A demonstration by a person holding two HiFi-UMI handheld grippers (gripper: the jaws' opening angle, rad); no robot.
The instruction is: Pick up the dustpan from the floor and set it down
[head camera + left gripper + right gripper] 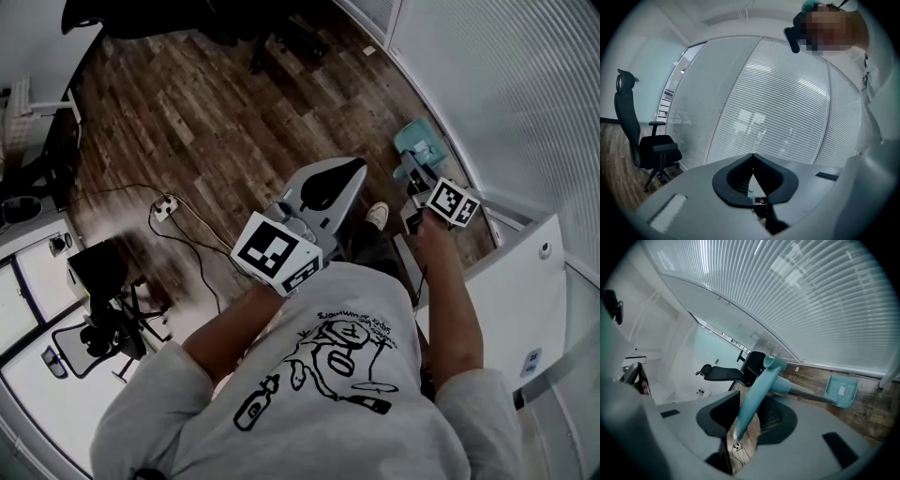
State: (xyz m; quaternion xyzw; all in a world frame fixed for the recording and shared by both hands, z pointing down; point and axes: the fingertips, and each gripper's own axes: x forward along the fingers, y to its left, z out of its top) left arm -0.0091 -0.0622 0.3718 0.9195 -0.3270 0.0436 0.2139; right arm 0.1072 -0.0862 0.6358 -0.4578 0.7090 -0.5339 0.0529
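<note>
Gripping the teal plastic long-handled dustpan (pixel 758 385) at its handle, the right gripper (pixel 749 417) likely bears something light, stiff and slick; its pan sits low by the blinds. The left gripper (pixel 753 160) is closed and empty.

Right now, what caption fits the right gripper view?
The right gripper grips the teal dustpan by its long handle, beside white blinds.

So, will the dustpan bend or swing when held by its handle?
Probably stiff: the dustpan runs straight from handle to pan. It looks like light plastic. The right gripper holds only the handle, so it may swing.
</note>
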